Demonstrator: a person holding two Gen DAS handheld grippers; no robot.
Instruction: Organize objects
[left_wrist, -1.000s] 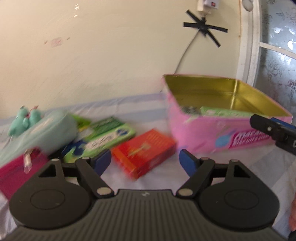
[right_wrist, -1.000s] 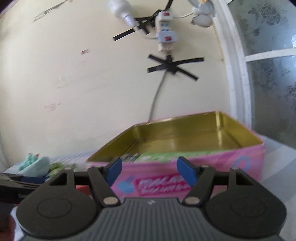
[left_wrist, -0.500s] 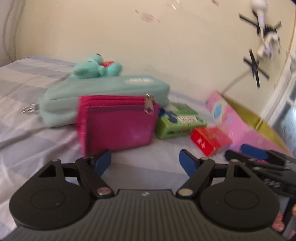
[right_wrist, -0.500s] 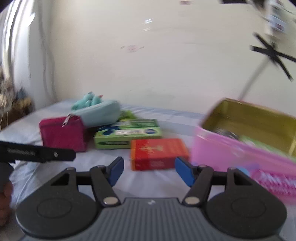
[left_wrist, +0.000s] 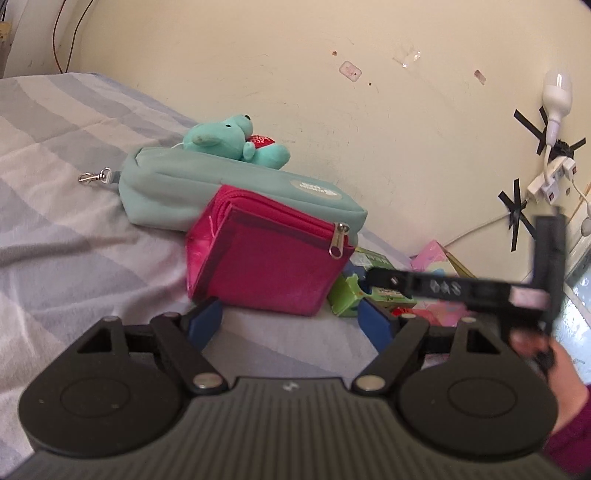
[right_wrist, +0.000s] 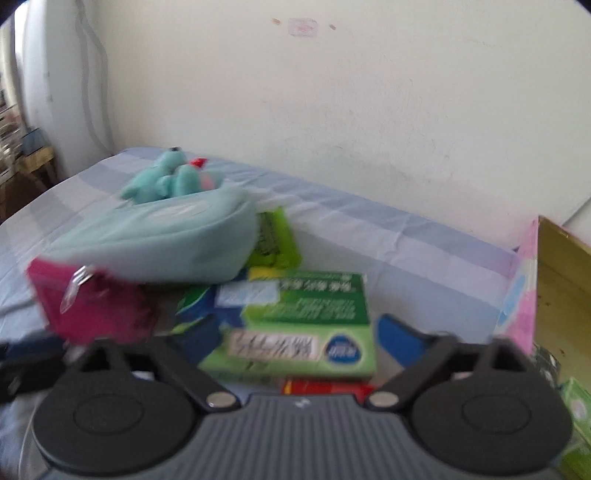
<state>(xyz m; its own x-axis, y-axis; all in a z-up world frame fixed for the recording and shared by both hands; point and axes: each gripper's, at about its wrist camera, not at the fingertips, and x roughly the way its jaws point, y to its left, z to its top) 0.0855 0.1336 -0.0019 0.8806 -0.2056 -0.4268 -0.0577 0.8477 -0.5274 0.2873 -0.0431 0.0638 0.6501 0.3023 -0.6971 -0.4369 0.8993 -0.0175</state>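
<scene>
**A:** What is lying on the striped bedsheet (left_wrist: 55, 192)?

**B:** A magenta zip pouch (left_wrist: 266, 269) is standing against a teal pencil case (left_wrist: 207, 192), with a small teal plush (left_wrist: 229, 142) sitting on top. A green box (right_wrist: 306, 325) is lying just right of the pouch, with a red box (right_wrist: 325, 387) near it and a pink tin (right_wrist: 524, 288) at the far right.

**A:** And the tools?

**B:** The left gripper (left_wrist: 290, 323) is hovering spread wide, empty, just in front of the pouch. The right gripper (right_wrist: 295, 336) is also gaping, straddling the green box without pinching it.
</scene>
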